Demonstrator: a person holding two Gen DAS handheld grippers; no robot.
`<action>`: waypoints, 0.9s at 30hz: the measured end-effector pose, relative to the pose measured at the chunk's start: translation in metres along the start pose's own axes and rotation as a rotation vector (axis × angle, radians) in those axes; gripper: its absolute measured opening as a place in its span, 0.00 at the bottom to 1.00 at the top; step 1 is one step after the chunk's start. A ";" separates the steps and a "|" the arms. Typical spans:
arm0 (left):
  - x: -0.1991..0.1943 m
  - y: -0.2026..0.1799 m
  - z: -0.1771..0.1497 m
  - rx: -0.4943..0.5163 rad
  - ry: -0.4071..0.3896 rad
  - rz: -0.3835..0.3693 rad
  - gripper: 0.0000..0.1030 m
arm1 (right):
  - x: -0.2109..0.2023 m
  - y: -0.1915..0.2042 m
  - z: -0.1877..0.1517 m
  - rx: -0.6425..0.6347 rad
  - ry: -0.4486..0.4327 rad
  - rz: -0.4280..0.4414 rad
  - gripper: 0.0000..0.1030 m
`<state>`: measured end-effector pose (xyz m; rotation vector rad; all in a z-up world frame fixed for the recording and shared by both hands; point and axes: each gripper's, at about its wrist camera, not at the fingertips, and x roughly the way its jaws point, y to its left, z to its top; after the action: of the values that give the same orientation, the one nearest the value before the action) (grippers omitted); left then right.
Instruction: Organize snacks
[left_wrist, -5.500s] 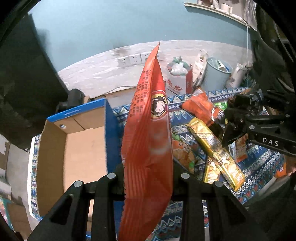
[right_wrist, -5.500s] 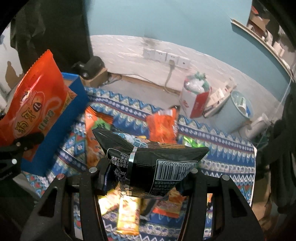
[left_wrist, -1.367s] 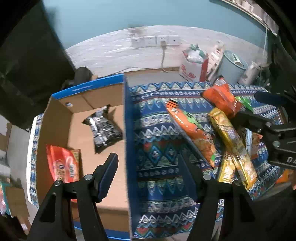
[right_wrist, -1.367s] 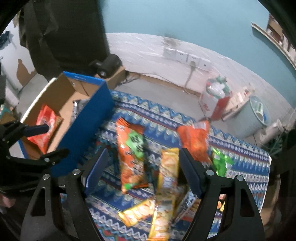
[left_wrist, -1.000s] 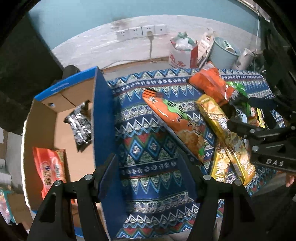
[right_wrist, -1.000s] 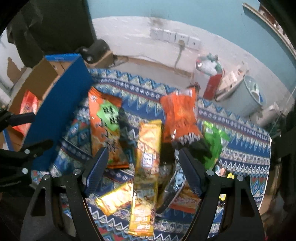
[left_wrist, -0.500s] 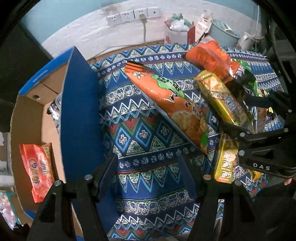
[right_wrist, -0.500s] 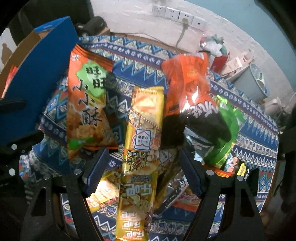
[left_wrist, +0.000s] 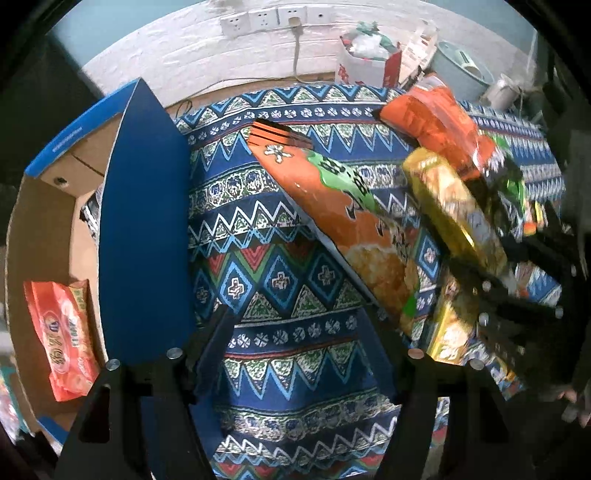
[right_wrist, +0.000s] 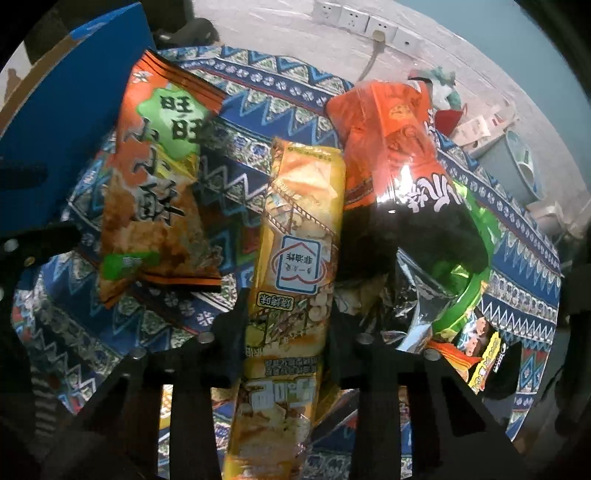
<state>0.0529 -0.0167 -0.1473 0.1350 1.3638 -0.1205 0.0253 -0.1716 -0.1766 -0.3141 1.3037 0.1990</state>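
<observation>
Straddling the yellow packet (right_wrist: 295, 258), the right gripper (right_wrist: 286, 314) stands wide and empty; the packet's long axis runs straight between its fingers. Left gripper (left_wrist: 295, 325), also wide, hovers over bare cloth (left_wrist: 258, 236) beside the box (left_wrist: 144, 221).

**Glossy film on woven cloth**

The yellow cracker pack (right_wrist: 295, 258) and the orange-and-black chip bag (right_wrist: 399, 173) are shiny, crinkled plastic film catching glare. The patterned tablecloth (left_wrist: 280, 280) looks matt and woven. The cardboard box (left_wrist: 48, 221) shows raw brown paperboard inside.
</observation>
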 end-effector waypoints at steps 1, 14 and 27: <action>0.000 0.001 0.002 -0.015 0.000 -0.008 0.72 | -0.002 0.001 0.000 -0.004 -0.004 0.000 0.29; -0.004 -0.004 0.027 -0.106 -0.013 -0.052 0.77 | -0.049 -0.018 0.008 0.050 -0.112 0.060 0.29; 0.031 -0.023 0.049 -0.135 0.077 -0.038 0.79 | -0.072 -0.077 0.015 0.149 -0.198 0.028 0.29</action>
<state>0.1030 -0.0480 -0.1683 0.0000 1.4475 -0.0553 0.0455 -0.2364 -0.0951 -0.1453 1.1205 0.1509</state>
